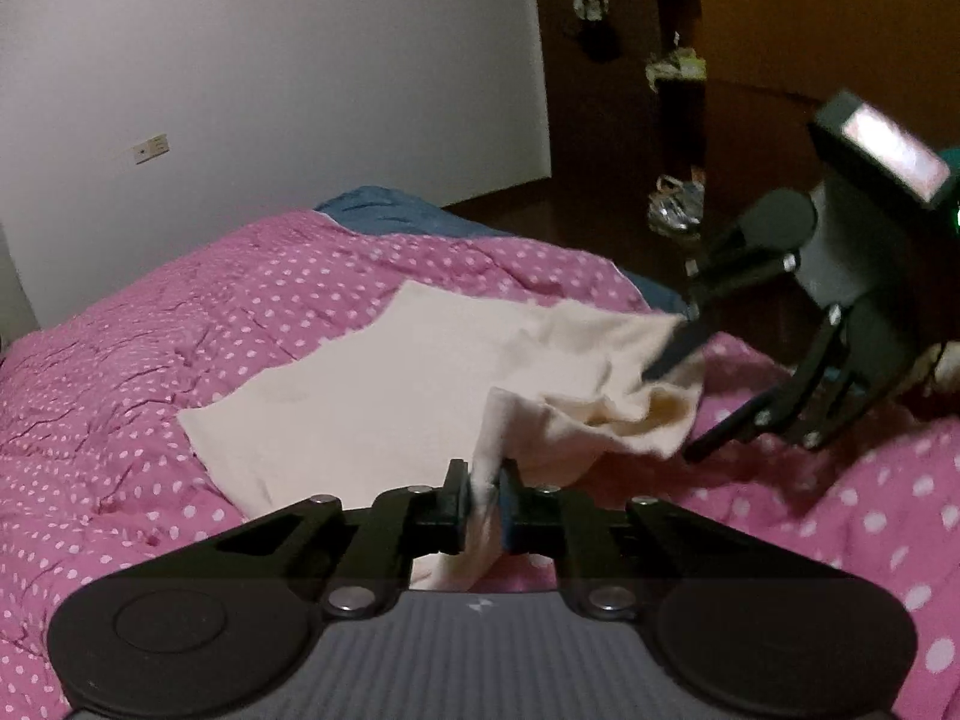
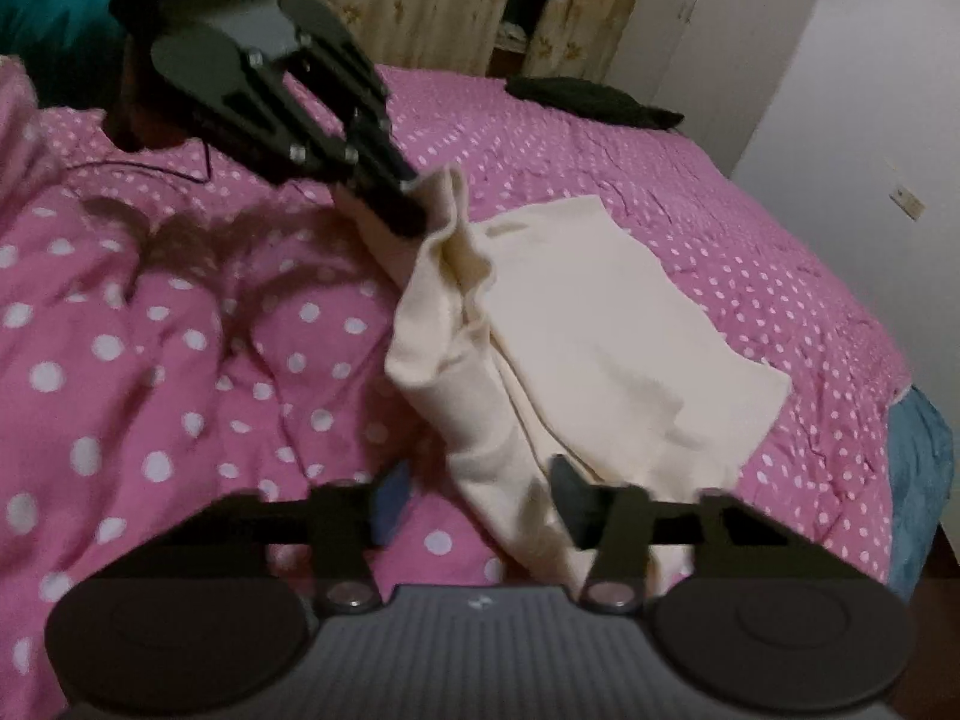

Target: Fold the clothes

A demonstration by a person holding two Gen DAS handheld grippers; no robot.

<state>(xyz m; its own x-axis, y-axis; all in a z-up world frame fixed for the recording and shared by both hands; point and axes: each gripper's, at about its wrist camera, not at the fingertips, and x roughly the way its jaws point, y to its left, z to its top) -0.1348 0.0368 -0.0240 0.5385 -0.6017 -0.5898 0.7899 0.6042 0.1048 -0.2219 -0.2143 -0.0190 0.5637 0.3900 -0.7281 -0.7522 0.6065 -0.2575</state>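
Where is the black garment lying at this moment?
In the right wrist view the black garment lies at the far edge of the pink dotted blanket, upper right, just before the white wardrobe and beyond the cream cloth.

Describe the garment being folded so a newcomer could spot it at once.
Start at the pink polka-dot bedspread that covers the bed. In its middle lies a cream garment, half flat, with one edge pinched in the left claw. It is the only pale, unpatterned cloth there.
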